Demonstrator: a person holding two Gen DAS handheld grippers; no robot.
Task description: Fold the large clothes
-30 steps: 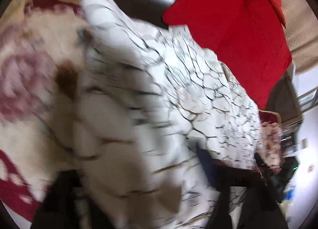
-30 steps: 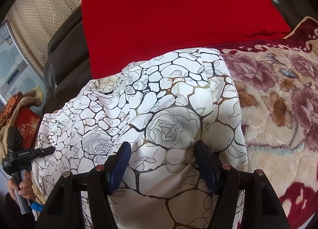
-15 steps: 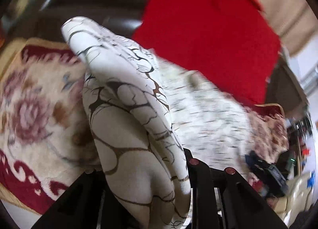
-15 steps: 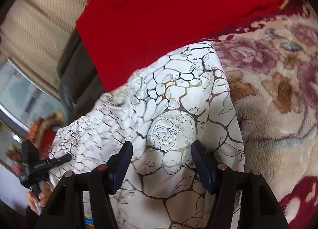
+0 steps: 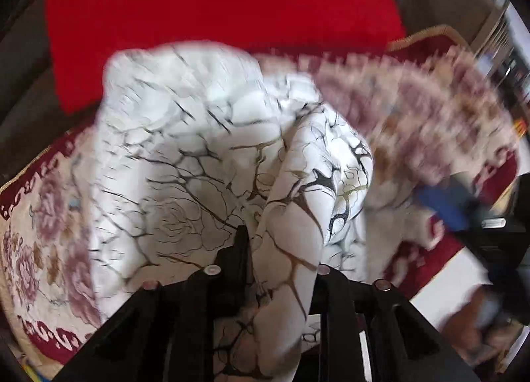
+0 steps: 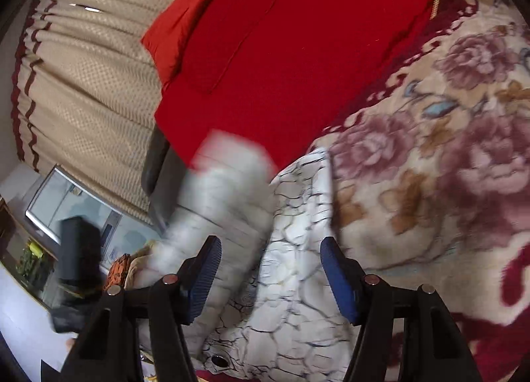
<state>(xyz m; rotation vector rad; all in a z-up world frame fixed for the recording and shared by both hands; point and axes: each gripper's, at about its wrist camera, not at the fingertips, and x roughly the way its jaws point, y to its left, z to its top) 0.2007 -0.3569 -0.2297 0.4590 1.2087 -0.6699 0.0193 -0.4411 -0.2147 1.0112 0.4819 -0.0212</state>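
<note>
Left wrist: tongs (image 5: 281, 249) on crackle-print white garment (image 5: 185, 137) (soft, bunched); plush floral blanket (image 5: 43, 216)

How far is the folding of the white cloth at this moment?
Done: one layer of the cloth already lies doubled over itself on the blanket. In hand: the left claw is shut on a bunched edge, held raised; the right claw is open above the cloth. Left: the raised part is not yet laid flat, and the shape is loose and wrinkled, not a neat packet.

One white patterned garment (image 5: 205, 157), one floral blanket (image 6: 430, 183), one red cloth (image 6: 291, 51) — two grippers (image 5: 281, 249) (image 6: 270, 269).
</note>
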